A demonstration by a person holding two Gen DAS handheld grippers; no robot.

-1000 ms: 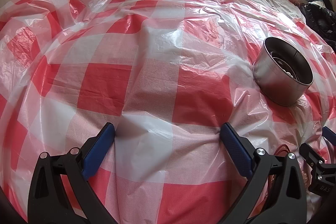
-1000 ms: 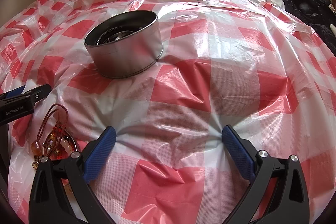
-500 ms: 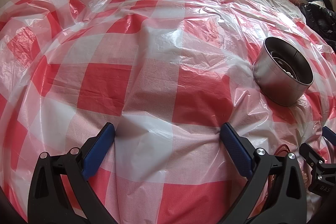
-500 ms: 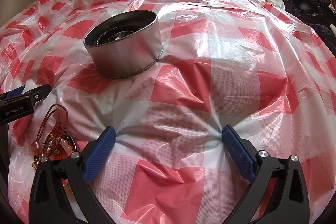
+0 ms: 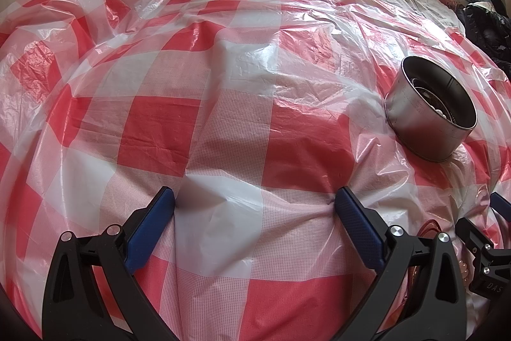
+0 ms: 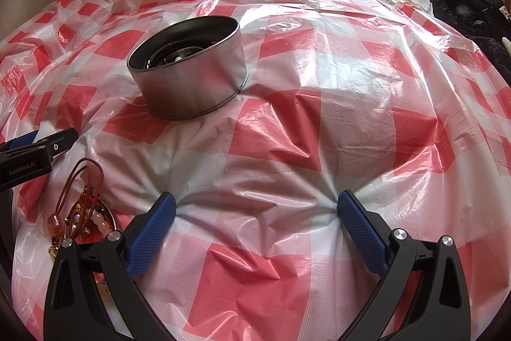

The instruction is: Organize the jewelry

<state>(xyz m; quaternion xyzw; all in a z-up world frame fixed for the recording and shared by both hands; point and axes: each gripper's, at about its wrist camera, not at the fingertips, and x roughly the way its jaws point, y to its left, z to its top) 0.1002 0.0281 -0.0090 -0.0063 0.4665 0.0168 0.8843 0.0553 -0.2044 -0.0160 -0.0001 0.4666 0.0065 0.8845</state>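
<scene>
**Metal tin part-filled, one beaded bundle left out**

Steel-grey and round, the tin sits on the red-and-white checked plastic sheet, ahead and to the left of the right gripper, and ahead and well to the right of the left gripper. Dark chain-like pieces and a few pale beads already lie inside it, so some sorting looks done. A corded bead bundle lies on the sheet just beside the right gripper's left finger, apart from the tin. Both tools have their jaws spread wide, holding nothing, tips pressed into the sheet. Judging by this, the bundle remains to be picked up and dropped into the tin.
</scene>
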